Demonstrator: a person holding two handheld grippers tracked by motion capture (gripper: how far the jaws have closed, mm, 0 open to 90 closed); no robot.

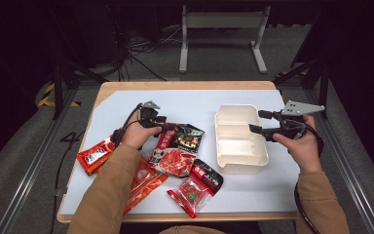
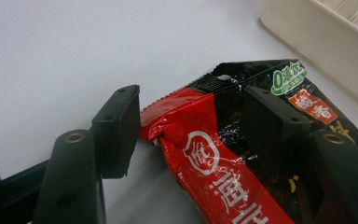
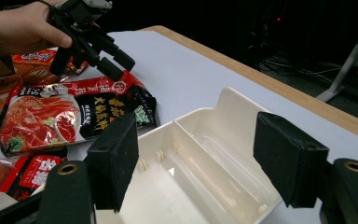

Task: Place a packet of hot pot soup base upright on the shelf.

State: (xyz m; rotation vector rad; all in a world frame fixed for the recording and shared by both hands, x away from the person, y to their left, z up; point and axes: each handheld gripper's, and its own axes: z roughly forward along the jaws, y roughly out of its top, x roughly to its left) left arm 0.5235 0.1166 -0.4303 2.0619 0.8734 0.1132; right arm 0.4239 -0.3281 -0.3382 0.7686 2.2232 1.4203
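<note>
My left gripper (image 1: 168,127) is down on the table with its jaws on either side of the top corner of a red sauce packet (image 2: 205,154). That packet lies against a black packet (image 2: 261,74). The pads stand beside the crinkled corner and I see no squeeze on it. From the right gripper view, the left gripper (image 3: 116,65) tips down onto the red strip of the packet (image 3: 98,86). My right gripper (image 1: 255,122) hovers open at the right side of the white divided container (image 1: 238,161), its jaws (image 3: 196,158) wide over the container's compartments (image 3: 223,100), with nothing between them.
Several other sauce packets lie at the front left: an orange-red one (image 1: 95,155), a red one with a black label (image 1: 197,185), and an orange one (image 1: 148,180) partly under the left forearm. A white mat (image 1: 195,105) covers the wooden table, with bare mat behind the packets.
</note>
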